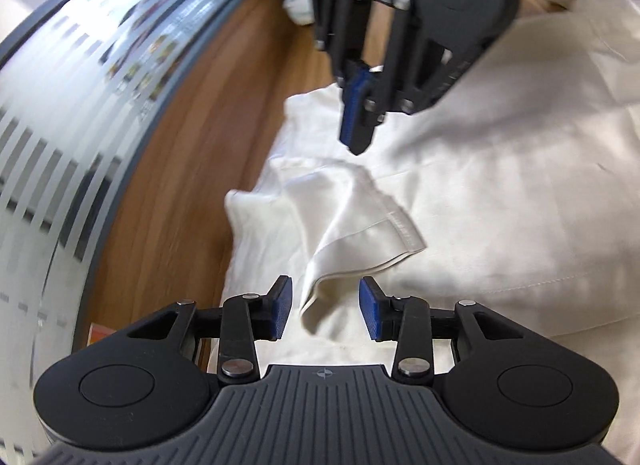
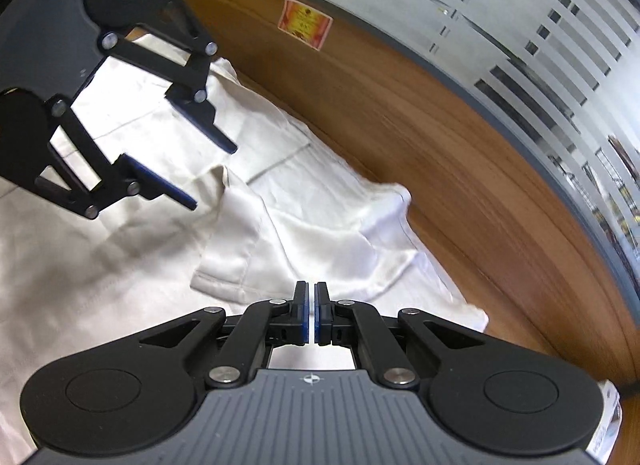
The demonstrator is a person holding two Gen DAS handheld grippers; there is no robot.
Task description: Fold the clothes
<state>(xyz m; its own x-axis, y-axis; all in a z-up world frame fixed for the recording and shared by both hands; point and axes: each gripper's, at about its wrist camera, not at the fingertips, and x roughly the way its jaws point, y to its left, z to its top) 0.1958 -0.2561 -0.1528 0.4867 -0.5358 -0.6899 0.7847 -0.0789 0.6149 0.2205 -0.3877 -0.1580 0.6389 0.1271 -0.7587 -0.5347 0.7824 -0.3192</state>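
A cream-white garment (image 1: 500, 185) lies spread on a wooden table (image 1: 180, 169). Its sleeve (image 1: 360, 217) is folded back over the body, the hemmed cuff (image 1: 404, 233) lying loose. My left gripper (image 1: 326, 305) is open just above the sleeve's folded edge, which lies between its blue pads, untouched. My right gripper (image 1: 356, 137) hangs above the garment at the far side, its fingers together and empty. In the right wrist view the right gripper (image 2: 311, 313) is shut with nothing between the pads, above the sleeve (image 2: 248, 233); the open left gripper (image 2: 214, 173) hovers over the garment (image 2: 100, 265).
A frosted, striped glass wall (image 1: 52, 137) with a grey frame runs along the table's far edge. A red-orange sticker (image 2: 306, 23) sits on the table near the wall. A small white package (image 1: 300, 1) lies on the table beyond the garment.
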